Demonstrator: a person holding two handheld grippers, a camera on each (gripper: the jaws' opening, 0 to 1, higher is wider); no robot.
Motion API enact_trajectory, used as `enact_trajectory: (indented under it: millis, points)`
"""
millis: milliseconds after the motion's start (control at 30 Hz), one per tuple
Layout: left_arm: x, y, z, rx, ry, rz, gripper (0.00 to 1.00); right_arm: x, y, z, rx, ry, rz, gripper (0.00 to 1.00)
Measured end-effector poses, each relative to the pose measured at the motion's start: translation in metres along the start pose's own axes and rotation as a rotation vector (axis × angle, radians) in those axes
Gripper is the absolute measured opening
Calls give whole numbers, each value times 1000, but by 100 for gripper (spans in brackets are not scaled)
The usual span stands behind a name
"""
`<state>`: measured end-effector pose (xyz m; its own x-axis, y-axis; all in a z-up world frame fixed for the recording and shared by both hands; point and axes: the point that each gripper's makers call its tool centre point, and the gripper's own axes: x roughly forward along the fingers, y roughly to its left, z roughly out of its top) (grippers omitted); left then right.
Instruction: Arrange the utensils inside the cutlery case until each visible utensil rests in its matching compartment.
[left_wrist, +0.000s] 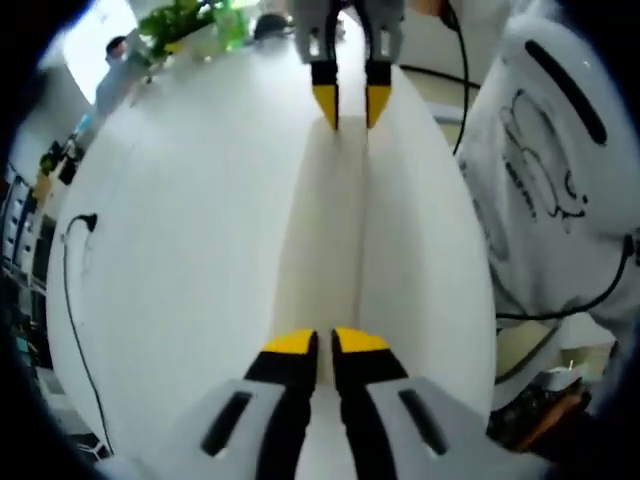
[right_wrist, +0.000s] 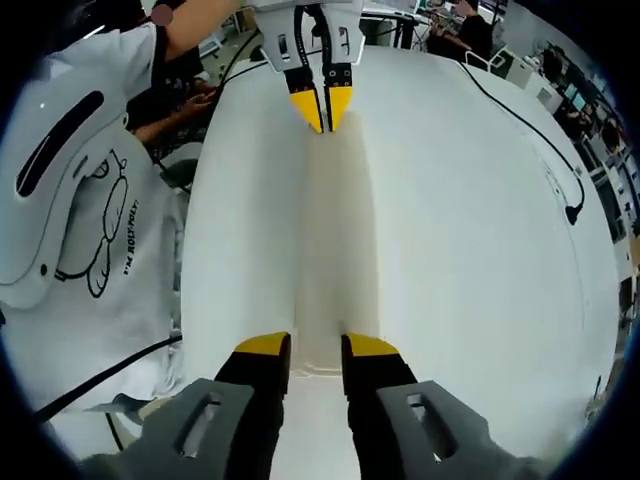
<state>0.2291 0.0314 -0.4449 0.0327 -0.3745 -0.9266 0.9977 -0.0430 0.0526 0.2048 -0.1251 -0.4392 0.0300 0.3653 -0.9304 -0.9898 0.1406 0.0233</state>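
Observation:
A long, narrow off-white cutlery case (left_wrist: 335, 230) (right_wrist: 335, 230) lies on the white table (left_wrist: 190, 250) (right_wrist: 470, 230), stretched between my two grippers. My left gripper (left_wrist: 325, 342) (right_wrist: 321, 108) has its yellow-tipped jaws almost together, pinching one end of the case. At the other end, my right gripper (right_wrist: 316, 346) (left_wrist: 351, 105) holds its jaws a little apart, one on each side of the case. I can make out no utensils on the case.
A person in a white printed shirt (left_wrist: 550, 190) (right_wrist: 90, 230) stands close along one side of the table. A black cable (left_wrist: 72, 300) (right_wrist: 545, 140) runs over the table's other side. Green plants (left_wrist: 185, 22) and other people are beyond the far edge.

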Motion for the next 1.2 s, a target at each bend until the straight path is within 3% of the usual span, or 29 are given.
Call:
enact_trajectory:
  millis: [167, 300, 433, 667, 1000, 1133, 1200]
  points:
    - [-7, -5, -8, 3, 18, 14, 16, -1, -5, 6, -15, -19, -23, 34]
    - [-6, -7, -3, 105, -7, 41, 37, 5, -6, 4, -30, -15, -15, 34]
    - [-2, -6, -2, 95, 1, 35, 42, 10, -8, 5, 1, -33, -8, 48]
    - [6, 4, 1, 87, 10, 40, 44, 19, -5, 8, 8, -43, 12, 50]
    - [18, 5, -4, 134, 84, -10, 43, 29, -5, 6, -12, -30, -3, 42]
    - [28, 5, -7, 174, 135, -24, 43, 31, -5, 5, 8, -41, 8, 42]
    - [28, 6, -7, 157, 157, -41, 43, 34, -6, 3, 46, -37, 15, 43]
